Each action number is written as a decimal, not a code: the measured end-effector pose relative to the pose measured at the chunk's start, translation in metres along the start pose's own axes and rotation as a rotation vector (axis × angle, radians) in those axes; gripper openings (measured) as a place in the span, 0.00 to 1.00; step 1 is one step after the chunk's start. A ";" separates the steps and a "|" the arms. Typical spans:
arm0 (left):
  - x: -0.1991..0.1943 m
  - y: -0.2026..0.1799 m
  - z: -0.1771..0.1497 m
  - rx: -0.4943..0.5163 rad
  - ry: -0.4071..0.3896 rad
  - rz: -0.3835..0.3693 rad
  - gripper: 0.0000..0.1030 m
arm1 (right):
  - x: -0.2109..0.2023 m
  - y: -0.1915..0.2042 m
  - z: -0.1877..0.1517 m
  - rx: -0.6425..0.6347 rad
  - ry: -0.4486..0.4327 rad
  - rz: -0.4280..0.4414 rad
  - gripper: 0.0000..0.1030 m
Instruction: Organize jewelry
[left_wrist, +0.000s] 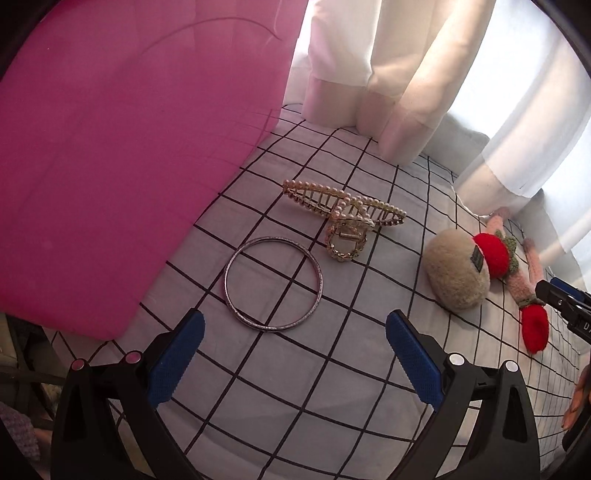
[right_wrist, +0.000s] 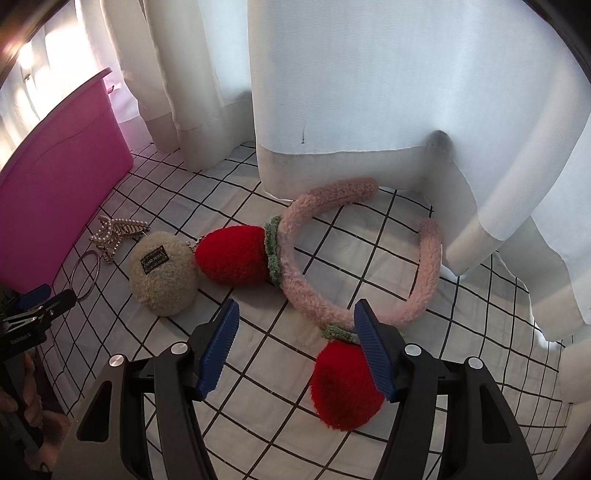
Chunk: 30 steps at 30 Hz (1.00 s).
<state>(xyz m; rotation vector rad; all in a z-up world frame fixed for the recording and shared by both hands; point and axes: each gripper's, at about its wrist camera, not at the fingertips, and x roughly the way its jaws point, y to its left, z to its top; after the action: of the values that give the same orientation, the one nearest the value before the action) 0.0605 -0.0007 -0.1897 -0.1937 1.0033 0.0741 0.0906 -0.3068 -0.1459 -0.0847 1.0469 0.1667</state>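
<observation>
Left wrist view: the left gripper (left_wrist: 295, 354) hovers with its blue fingers (left_wrist: 177, 363) spread wide and holding nothing, just near of a thin silver bangle (left_wrist: 273, 284) lying flat on the grid-patterned cloth (left_wrist: 258, 387). Just beyond the bangle lies a pearl hair claw (left_wrist: 343, 210), apart from it. A pink bin (left_wrist: 110, 147) stands at left, its wall close to both pieces. To the right rests a beige plush pouch (left_wrist: 456, 269).

Right wrist view: the right gripper (right_wrist: 295, 350) is likewise released, fingers (right_wrist: 373, 350) apart and empty, above a pink fuzzy headband (right_wrist: 424, 273) with two red strawberry pompoms (right_wrist: 232, 254); the right finger overlaps the nearer pompom. White curtains (right_wrist: 351, 92) hang along the far side.
</observation>
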 end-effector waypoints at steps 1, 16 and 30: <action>0.004 -0.001 0.001 0.012 -0.008 0.018 0.94 | 0.001 -0.001 0.000 0.000 0.002 0.001 0.60; 0.045 -0.002 0.014 0.048 0.010 0.107 0.95 | 0.029 -0.010 0.014 -0.110 0.041 -0.022 0.60; 0.054 -0.009 0.027 0.046 -0.011 0.112 0.95 | 0.071 -0.010 0.020 -0.150 0.118 -0.013 0.64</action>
<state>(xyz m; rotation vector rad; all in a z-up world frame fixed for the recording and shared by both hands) 0.1129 -0.0056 -0.2198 -0.0953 1.0039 0.1537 0.1439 -0.3065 -0.1978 -0.2396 1.1500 0.2305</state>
